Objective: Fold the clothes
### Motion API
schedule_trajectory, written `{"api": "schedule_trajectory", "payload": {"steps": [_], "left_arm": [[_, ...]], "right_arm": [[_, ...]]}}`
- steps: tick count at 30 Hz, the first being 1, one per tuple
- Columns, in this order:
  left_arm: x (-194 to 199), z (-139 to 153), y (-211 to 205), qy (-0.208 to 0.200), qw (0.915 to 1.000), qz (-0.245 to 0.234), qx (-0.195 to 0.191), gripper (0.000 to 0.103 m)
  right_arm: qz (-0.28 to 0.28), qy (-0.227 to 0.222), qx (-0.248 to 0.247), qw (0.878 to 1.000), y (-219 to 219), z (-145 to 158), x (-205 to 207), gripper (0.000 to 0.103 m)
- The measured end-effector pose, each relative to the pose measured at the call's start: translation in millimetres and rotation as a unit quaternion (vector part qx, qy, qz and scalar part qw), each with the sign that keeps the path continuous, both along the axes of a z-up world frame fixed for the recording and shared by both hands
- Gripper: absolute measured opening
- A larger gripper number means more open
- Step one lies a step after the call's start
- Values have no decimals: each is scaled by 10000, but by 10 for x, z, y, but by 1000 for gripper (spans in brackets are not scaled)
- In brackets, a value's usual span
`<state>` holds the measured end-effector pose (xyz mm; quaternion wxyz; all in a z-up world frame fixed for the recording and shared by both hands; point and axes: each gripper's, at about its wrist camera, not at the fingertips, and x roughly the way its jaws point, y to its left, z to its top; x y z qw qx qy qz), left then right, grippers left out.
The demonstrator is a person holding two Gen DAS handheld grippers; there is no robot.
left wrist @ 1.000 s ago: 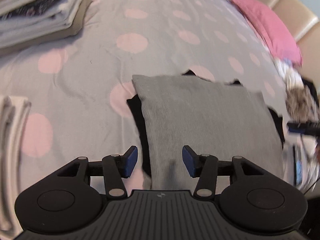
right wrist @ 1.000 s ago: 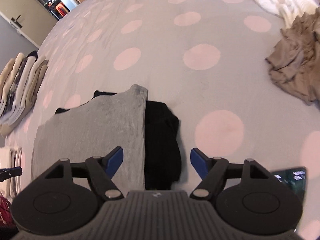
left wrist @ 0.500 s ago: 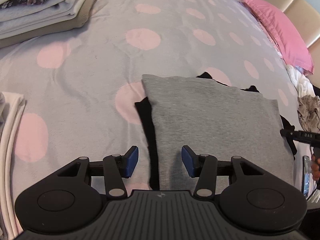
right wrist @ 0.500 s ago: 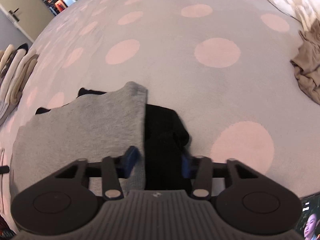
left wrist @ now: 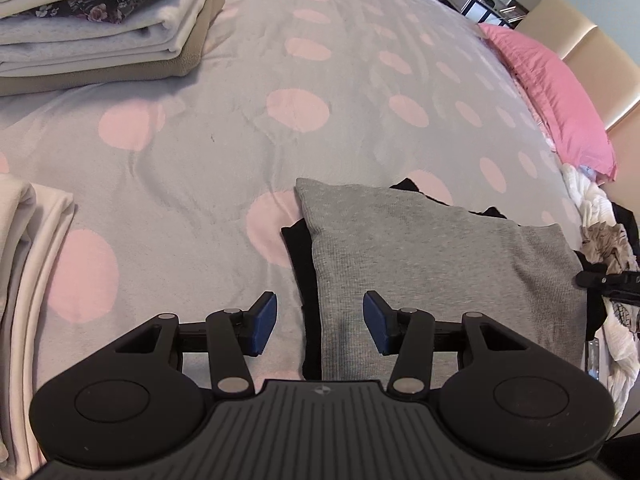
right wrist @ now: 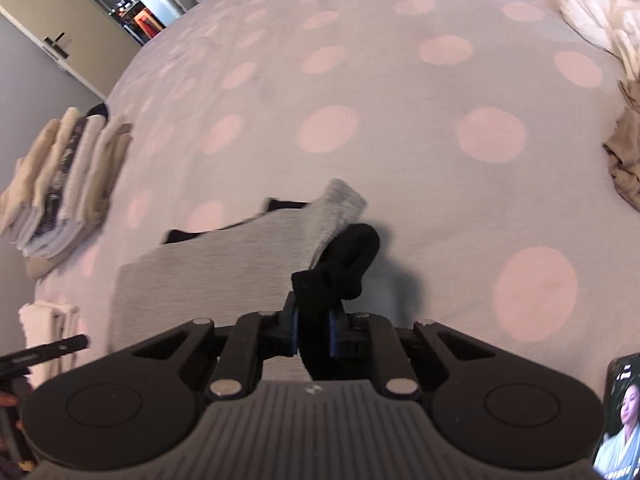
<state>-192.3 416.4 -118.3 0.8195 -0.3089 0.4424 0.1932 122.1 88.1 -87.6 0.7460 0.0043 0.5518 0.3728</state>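
Note:
A folded grey garment (left wrist: 420,248) lies on the dotted bedspread (left wrist: 240,80), with a black garment (left wrist: 304,256) showing from under its edges. My left gripper (left wrist: 316,322) hangs open just above the grey piece's left edge, nothing between its pads. In the right wrist view my right gripper (right wrist: 314,330) is closing its jaws on a bunched fold of the black garment (right wrist: 344,264), which is raised off the bed. The grey garment's (right wrist: 224,272) far corner lifts with it.
A stack of folded clothes (left wrist: 100,28) sits at the far left, and a white folded pile (left wrist: 24,264) at the near left. A pink pillow (left wrist: 548,92) and unfolded clothes (left wrist: 604,236) lie at the right. A phone (right wrist: 618,412) rests by my right gripper.
My right gripper went from wide open over the garment's right edge to closed on the black fabric, then rose with it. My left gripper kept its opening and barely moved.

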Motion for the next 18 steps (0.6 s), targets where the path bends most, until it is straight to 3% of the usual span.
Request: {"api": "schedule_trajectory", "payload": {"steps": [9,13,18], "left_arm": [[-156,100,34,-180,9997,101,89,46],[-203,135,50,-234,9996,115,111,46],[-211,154,47,-236,9996,14,137,46]], "right_arm": [[577,85,221,9981,851,445,-543,15],[909,157,212,9955,1297,376,-908,15],[1208,386,128,9918,1812,82,-1294,15]]}}
